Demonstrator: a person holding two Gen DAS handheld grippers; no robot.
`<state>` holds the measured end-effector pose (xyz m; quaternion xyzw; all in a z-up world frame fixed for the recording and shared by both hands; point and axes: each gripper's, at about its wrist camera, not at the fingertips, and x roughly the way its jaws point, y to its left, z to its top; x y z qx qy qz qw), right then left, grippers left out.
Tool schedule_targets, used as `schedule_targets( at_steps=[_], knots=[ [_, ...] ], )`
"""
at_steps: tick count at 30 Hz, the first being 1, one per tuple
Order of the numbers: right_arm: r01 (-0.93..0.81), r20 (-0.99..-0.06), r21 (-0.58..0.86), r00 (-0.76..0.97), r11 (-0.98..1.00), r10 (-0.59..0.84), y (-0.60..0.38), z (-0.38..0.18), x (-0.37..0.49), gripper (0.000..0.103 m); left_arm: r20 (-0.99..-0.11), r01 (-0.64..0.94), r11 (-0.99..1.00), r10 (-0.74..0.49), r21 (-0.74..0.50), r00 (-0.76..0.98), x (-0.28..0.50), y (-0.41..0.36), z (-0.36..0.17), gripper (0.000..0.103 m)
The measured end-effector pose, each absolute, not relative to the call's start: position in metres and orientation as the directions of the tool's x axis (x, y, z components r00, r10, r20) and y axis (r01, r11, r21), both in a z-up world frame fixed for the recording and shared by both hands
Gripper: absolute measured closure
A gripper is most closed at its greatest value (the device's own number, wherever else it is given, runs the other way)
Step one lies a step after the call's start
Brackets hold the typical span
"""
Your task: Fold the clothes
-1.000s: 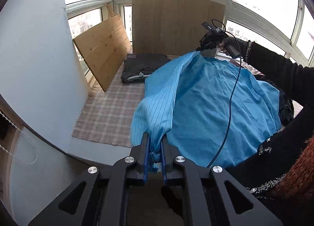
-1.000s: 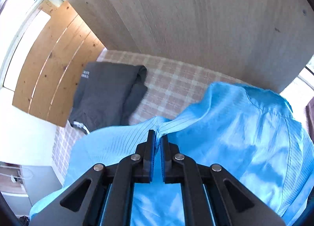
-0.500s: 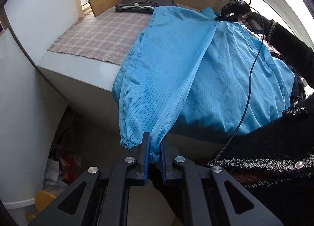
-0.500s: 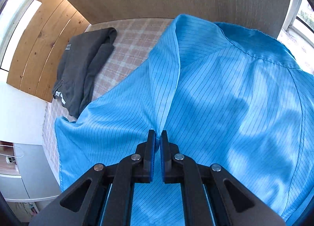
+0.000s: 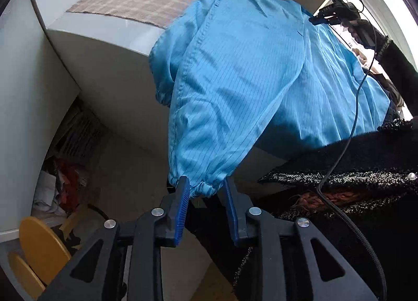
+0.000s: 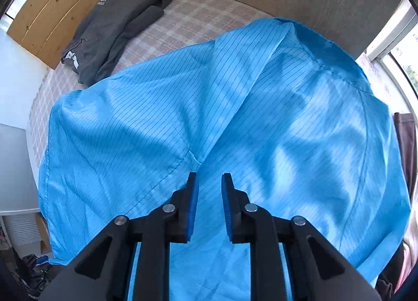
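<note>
A bright blue pinstriped garment [image 5: 248,71] lies spread over the table and hangs down past its front edge. Its gathered sleeve cuff [image 5: 198,188] dangles between the fingers of my left gripper [image 5: 205,183], whose jaws stand apart and do not pinch it. My right gripper [image 6: 210,178] is open just above the garment [image 6: 261,123], near a seam where the sleeve meets the body. The right gripper [image 5: 326,15] also shows in the left wrist view, at the garment's far end.
A folded dark grey garment [image 6: 112,27] lies on the plaid cloth [image 6: 196,21] at the far left. Wooden boards [image 6: 65,6] lean behind the table [image 5: 104,47]. A person's black sleeve [image 5: 365,157] and a cable [image 5: 352,118] cross the right. A yellow stool [image 5: 39,243] and clutter sit below.
Both grippers were shut on the blue garment and have opened. The garment has come down flat on the table. My left gripper has dropped below the table edge.
</note>
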<state>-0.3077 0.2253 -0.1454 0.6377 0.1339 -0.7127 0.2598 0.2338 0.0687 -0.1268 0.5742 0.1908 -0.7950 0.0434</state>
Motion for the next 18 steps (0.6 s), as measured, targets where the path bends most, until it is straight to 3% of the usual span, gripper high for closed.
schedule_targets(
  at_steps=[2,7,11,18],
  knots=[
    [0.542,-0.979,0.097,-0.097,-0.834,-0.177,0.226,-0.131,-0.307,0.085,-0.927,0.284,-0.923,0.155,-0.259,-0.341,0.239,0.066,-0.123,0.075],
    [0.616,-0.948,0.191,-0.085,-0.764,-0.305,0.176,-0.116,-0.293,0.085,-0.923,0.218,-0.951,0.131,-0.221,-0.363,0.211,0.070,-0.113,0.075],
    [0.714,-0.949,0.154,-0.086,-0.683,-0.303,0.113,-0.126,-0.286,0.076,-0.894,0.118,-0.977,0.113,-0.180,-0.434,0.130,0.058,-0.109,0.075],
    [0.734,-0.962,0.120,-0.080,-0.668,-0.260,0.069,-0.149,-0.310,0.075,-0.837,0.020,-0.967,0.209,-0.253,-0.506,-0.042,0.030,-0.112,0.074]
  ],
)
